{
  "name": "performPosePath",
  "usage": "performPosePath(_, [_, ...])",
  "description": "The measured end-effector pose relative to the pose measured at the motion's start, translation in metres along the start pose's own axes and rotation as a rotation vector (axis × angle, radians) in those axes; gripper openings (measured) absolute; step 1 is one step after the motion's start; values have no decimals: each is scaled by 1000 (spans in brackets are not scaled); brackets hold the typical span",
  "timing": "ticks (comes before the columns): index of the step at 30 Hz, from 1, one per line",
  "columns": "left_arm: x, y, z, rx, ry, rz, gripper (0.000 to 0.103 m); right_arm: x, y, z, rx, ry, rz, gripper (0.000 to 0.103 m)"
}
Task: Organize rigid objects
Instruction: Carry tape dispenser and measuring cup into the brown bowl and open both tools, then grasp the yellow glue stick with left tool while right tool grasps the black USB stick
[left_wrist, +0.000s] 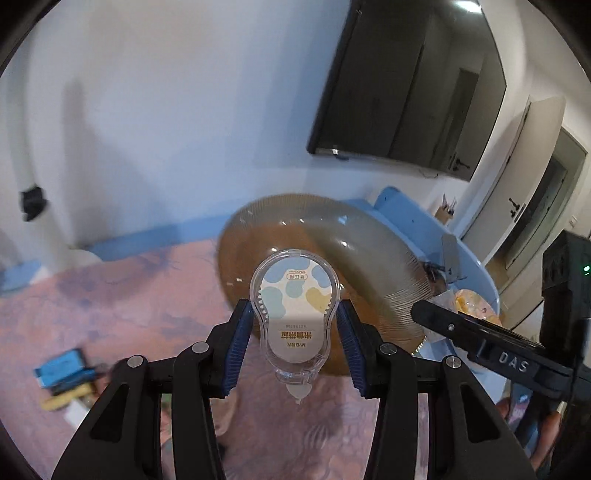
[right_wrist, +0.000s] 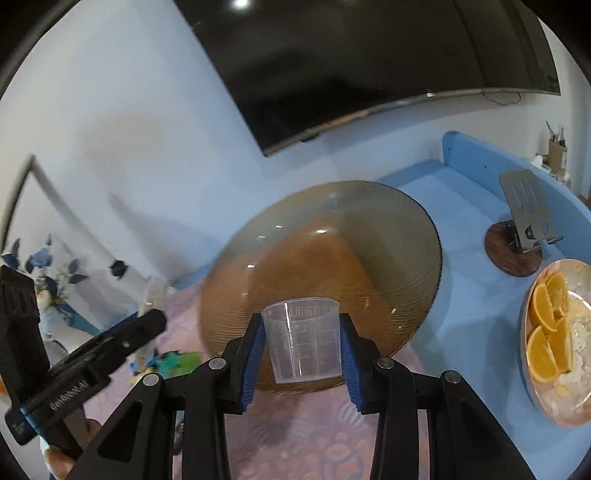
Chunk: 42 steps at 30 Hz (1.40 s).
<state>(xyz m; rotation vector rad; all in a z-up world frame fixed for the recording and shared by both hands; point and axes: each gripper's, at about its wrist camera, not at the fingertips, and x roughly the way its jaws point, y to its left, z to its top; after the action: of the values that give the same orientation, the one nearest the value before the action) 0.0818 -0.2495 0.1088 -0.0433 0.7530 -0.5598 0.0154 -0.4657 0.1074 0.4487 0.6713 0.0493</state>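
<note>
Correction tape (left_wrist: 294, 317) is clamped between the left claw (left_wrist: 294, 325) pads, nose toward the camera; measuring cup (right_wrist: 303, 341) sits upright, gripped by the right claw (right_wrist: 303, 347). Both hang just before the amber glass bowl (right_wrist: 321, 273). Keep the cup level, lower both inside the bowl rim, then let go.

A dark wall screen (right_wrist: 369, 66) hangs overhead. Below it to the right, a metal stand (right_wrist: 526, 218) sits on a blue surface (right_wrist: 472, 295), with a plate of orange slices (right_wrist: 554, 343) lower still.
</note>
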Motion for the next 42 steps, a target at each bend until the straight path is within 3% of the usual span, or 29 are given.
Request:
performPosePath(4, [9,-17,-4,34,-32,35,46,12,-11,-1,17,27,-19,38])
performPosePath(5, [12,-22,-4,48,-32,43,51,14,-13,-2,19,26,-34,38])
performPosePath(7, [13,-25,-2,62,-39,70,76,16,-20,-4,16,32,-60,40])
performPosePath(8, [7,-26,-2,67,-55,86,78,15,-23,-4,19,43,-73,43])
performPosePath(11, [-23,-17,-5,45,-116,77,78,0,-37,-10,73,14,-30,54])
performPosePath(14, [-53,-2,-7,0,-153,70,78,-20,-44,-22,123,-35,19,56])
performPosePath(16, [-83,13,-19,-29,-188,84,78,-27,-35,-30,105,-21,31,56])
performPosePath(19, [-120,36,-43,-76,-219,183,83,-33,-10,-44,71,-8,92,57])
performPosePath(22, [-151,72,-87,-153,-245,323,92,-36,29,-67,-14,0,141,69])
performPosePath(27, [-160,138,-147,-200,-111,530,92,-8,92,-115,-202,51,134,70])
performPosePath(28, [-158,147,-155,-204,-93,542,92,-2,99,-122,-222,43,126,70])
performPosePath(32, [-145,171,-179,-199,-52,532,92,21,114,-144,-279,38,80,70])
performPosePath(35, [-134,182,-182,-230,-2,475,92,33,114,-152,-295,65,60,70])
performPosePath(42, [-135,182,-186,-228,-23,426,92,41,106,-150,-278,97,64,70])
